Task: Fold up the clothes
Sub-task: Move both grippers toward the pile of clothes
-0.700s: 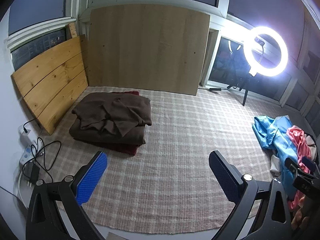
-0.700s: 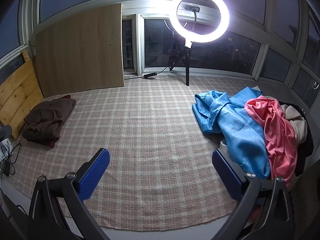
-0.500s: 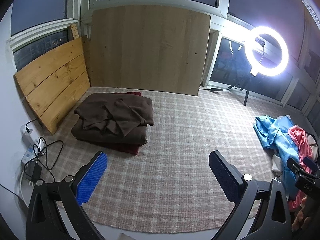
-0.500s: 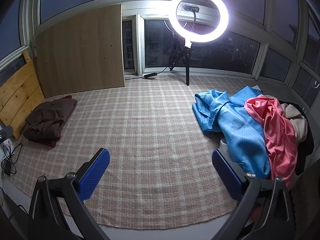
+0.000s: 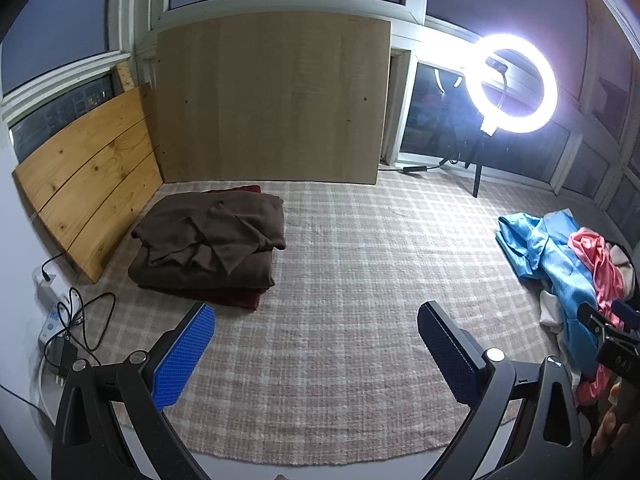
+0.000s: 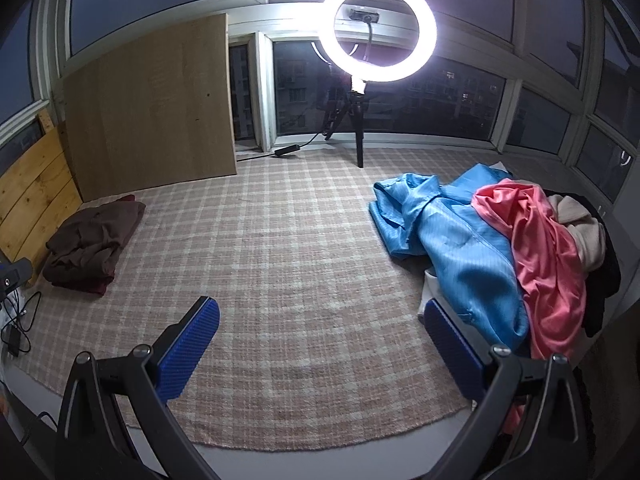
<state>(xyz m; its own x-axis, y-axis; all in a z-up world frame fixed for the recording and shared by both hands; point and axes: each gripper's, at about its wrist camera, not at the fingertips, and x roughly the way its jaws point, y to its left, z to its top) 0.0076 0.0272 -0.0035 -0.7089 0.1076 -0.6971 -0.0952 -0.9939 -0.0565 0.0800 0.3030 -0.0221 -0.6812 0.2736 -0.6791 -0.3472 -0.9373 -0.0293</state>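
A folded brown garment [image 5: 212, 244] [image 6: 92, 240] lies on a dark red one at the left of the checked rug [image 5: 360, 272] [image 6: 280, 248]. At the right sits a loose heap: a shiny blue garment [image 5: 556, 256] [image 6: 460, 248], a pink one [image 5: 600, 260] [image 6: 544, 248], beige and black pieces behind. My left gripper [image 5: 316, 344] hangs open over bare rug, nothing between its blue pads. My right gripper [image 6: 320, 344] is open too, its right pad near the blue cloth's edge, not touching.
A lit ring light [image 5: 510, 84] [image 6: 378, 28] on a tripod stands at the far window. Wooden boards [image 5: 272, 100] [image 6: 148, 108] lean on the back and left walls. A power strip with cables [image 5: 60, 320] lies at the rug's left edge.
Both views have drifted slightly, the left one toward the right. The clothes lie as before and both grippers stay open.
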